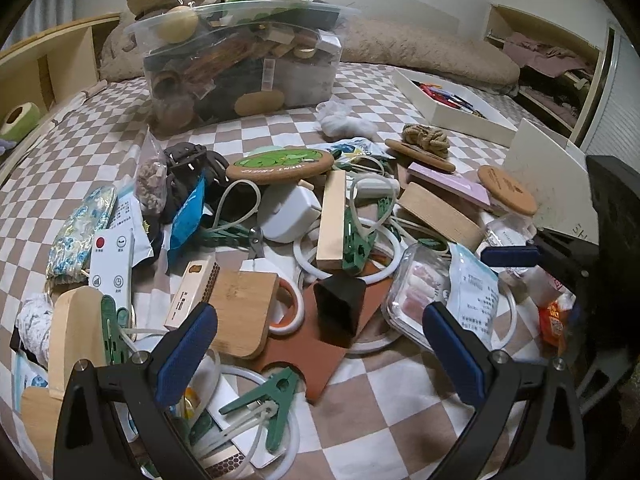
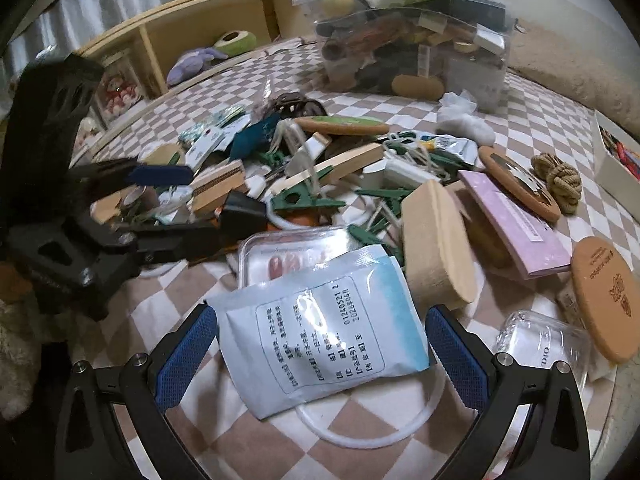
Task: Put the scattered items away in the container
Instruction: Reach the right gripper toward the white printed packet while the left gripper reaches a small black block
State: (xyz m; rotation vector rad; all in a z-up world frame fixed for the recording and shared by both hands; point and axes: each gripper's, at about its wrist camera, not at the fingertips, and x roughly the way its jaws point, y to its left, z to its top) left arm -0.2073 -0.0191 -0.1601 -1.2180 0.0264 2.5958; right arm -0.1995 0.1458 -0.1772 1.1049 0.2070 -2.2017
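Observation:
The clear plastic container (image 1: 240,68) stands heaped full at the back of the checked bed (image 1: 400,412); it is also in the right wrist view (image 2: 412,40). Scattered items fill the middle: a wooden block (image 1: 332,220), a white charger (image 1: 288,212), a frog coaster (image 1: 280,164), green clips (image 1: 264,400) and white rings. My left gripper (image 1: 320,344) is open low over a brown mat (image 1: 320,360) and a small black box (image 1: 340,308). My right gripper (image 2: 320,340) is open, its fingers either side of a white and blue sachet (image 2: 320,328) that lies on a clear box (image 2: 288,256).
A white tray of pens (image 1: 452,100) lies at the back right beside a beige pillow (image 1: 420,52). A wooden shelf (image 2: 200,28) with plush toys runs along the left. A white board (image 1: 548,184) leans at the right. A glass jar (image 2: 540,344) and cork lid (image 2: 604,300) lie near my right gripper.

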